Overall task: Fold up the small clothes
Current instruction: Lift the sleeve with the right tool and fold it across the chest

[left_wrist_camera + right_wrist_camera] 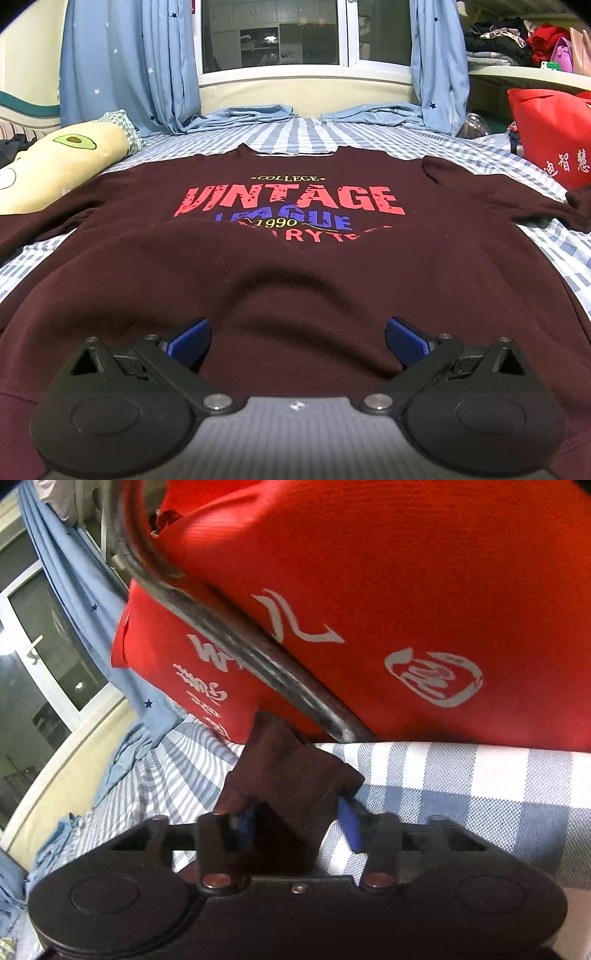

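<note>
A dark maroon cotton T-shirt point(295, 258) with red and blue "VINTAGE LEAGUE" print lies flat on the blue-and-white checked bedsheet point(369, 136), filling the frame centre. The left gripper point(297, 341) is spread above its hem. The right gripper point(299, 823) pinches the sleeve end point(291, 771) at lower centre, below a red fabric bag point(406, 590).

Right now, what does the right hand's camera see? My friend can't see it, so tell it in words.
The right gripper has a dark red sleeve of the shirt between its blue pads, on a blue and white checked bedsheet. A big red bag with white writing stands right behind, and a blue curtain hangs at the left.
</note>
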Motion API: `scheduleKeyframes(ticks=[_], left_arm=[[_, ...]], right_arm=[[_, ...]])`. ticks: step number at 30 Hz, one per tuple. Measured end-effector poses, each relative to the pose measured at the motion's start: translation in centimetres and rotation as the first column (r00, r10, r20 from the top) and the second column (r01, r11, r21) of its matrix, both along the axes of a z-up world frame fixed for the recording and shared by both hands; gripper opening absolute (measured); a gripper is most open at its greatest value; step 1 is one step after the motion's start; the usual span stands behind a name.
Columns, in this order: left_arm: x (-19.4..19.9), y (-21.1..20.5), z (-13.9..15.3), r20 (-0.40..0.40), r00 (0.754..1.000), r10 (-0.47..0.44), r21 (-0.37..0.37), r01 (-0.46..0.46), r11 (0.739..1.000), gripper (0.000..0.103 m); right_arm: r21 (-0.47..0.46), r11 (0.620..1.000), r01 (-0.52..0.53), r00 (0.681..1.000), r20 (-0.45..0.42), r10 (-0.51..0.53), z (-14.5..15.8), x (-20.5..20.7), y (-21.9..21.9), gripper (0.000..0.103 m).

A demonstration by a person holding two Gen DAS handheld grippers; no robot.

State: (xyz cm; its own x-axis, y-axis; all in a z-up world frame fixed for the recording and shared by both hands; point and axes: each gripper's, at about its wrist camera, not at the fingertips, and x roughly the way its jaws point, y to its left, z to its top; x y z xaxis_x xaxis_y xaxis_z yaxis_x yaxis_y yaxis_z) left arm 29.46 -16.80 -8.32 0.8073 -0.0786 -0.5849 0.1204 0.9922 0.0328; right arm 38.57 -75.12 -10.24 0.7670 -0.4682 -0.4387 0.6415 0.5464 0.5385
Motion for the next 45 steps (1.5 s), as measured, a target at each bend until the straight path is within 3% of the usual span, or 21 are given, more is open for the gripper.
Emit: scheduleKeyframes(ticks=[1,10,15,20,26,30,35,37,42,45], left_arm=[[0.0,0.0,0.0,0.001,1.000,0.000,-0.001,0.000,1.000,0.102],[0.0,0.1,0.1,0.005,1.000,-0.014,-0.002,0.014,1.000,0.102],[-1.0,1.7,2.0,0.031,0.998,-0.062,-0.097,0.065,0.993,0.102],[-2.2,4.3,4.7,0.041,0.999,-0.016,-0.126,0.021,0.992,0.102],[-3.5,8.9,6.9,0.057,0.994,0.094,-0.131,-0.086,0.988,0.102],[-5.0,12.4,7.3,0.090,0.978,0.189,-0.163,-0.172,0.972,0.102],[-7.0,16.3,7.6,0.121,0.947,0.297,-0.209,-0.268,0.940,0.102],[-7.3,17.4,7.5,0.119,0.939,0.321,-0.203,-0.294,0.934,0.102],[-8.4,19.1,7.4,0.134,0.915,0.380,-0.180,-0.355,0.917,0.102],[-8.4,19.4,7.0,0.122,0.912,0.391,-0.164,-0.370,0.915,0.102]], right_arm=[[-0.009,1.000,0.005,1.000,-0.002,-0.005,0.3,-0.1,0.2,0.017],[-0.157,0.987,-0.021,0.999,-0.034,0.016,7.3,-2.8,3.7,0.014],[-0.239,0.968,-0.077,0.997,-0.008,0.078,12.0,-3.9,7.3,0.013],[-0.373,0.909,-0.186,0.973,0.058,0.223,17.1,-3.3,14.1,0.013],[-0.491,0.769,-0.410,0.862,0.067,0.503,20.9,-1.5,25.9,0.012],[-0.570,0.644,-0.510,0.789,-0.012,0.614,21.1,0.0,34.8,0.012],[-0.605,0.518,-0.604,0.725,-0.148,0.673,17.9,1.0,45.0,0.012],[-0.589,0.492,-0.641,0.708,-0.206,0.676,15.6,1.4,48.2,0.012],[-0.478,0.500,-0.722,0.673,-0.317,0.669,9.6,2.2,53.7,0.012],[-0.438,0.481,-0.759,0.641,-0.376,0.669,7.8,2.3,54.7,0.013]])
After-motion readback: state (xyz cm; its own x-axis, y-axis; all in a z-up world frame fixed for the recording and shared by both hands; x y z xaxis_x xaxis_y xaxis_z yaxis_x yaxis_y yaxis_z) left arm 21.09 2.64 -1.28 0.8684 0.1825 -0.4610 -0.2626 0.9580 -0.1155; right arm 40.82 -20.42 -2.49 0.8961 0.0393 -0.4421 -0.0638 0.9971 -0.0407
